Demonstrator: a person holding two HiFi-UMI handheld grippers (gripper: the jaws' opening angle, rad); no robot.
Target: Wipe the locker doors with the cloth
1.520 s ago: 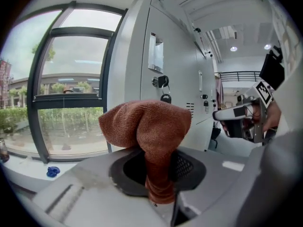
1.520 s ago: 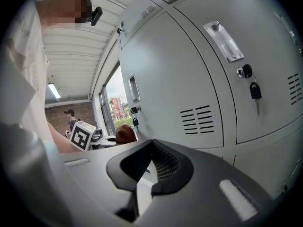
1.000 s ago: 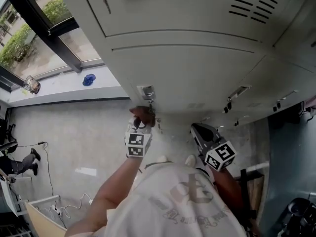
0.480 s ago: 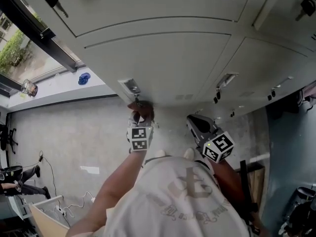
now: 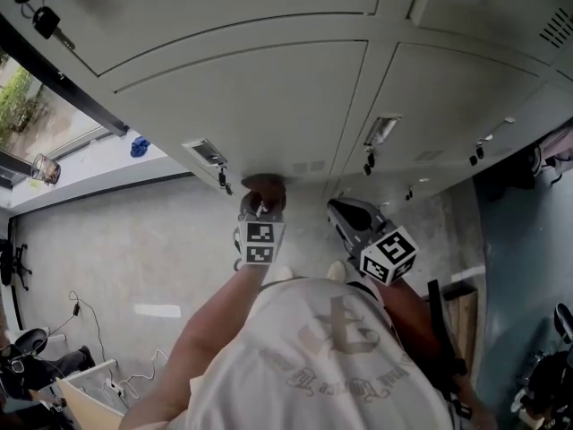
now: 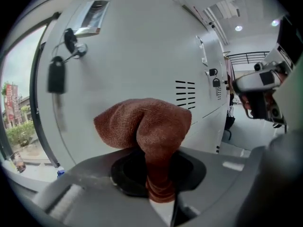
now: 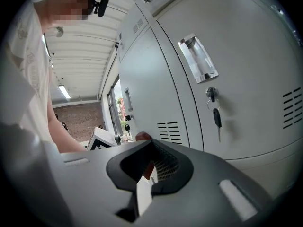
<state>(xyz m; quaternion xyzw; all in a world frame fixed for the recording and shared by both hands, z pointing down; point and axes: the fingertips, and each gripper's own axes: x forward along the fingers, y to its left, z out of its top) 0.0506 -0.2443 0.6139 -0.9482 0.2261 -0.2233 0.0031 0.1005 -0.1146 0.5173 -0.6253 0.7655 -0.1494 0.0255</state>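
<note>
A rust-brown cloth (image 6: 147, 123) bulges out of my left gripper (image 6: 159, 189), which is shut on it. In the head view the cloth (image 5: 264, 190) presses against the lower part of a pale grey locker door (image 5: 269, 97), to the right of that door's handle recess (image 5: 205, 150) and hanging key (image 6: 56, 77). My left gripper (image 5: 260, 210) points at the door. My right gripper (image 5: 344, 211) hovers a little to the right, off the lockers, its jaws together with nothing between them. In the right gripper view its jaws (image 7: 142, 176) face the neighbouring door (image 7: 246, 79).
Neighbouring doors carry handle recesses (image 5: 382, 131) and dangling keys (image 7: 217, 118). A window and sill with a small blue object (image 5: 138, 145) lie at the left. Cables (image 5: 81, 307) trail on the pale floor. Dark furniture (image 5: 546, 365) stands at the right.
My left gripper has slid the cloth rightward along the door, from just under the handle recess to a spot right of it. The right gripper stays alongside, still shut.
</note>
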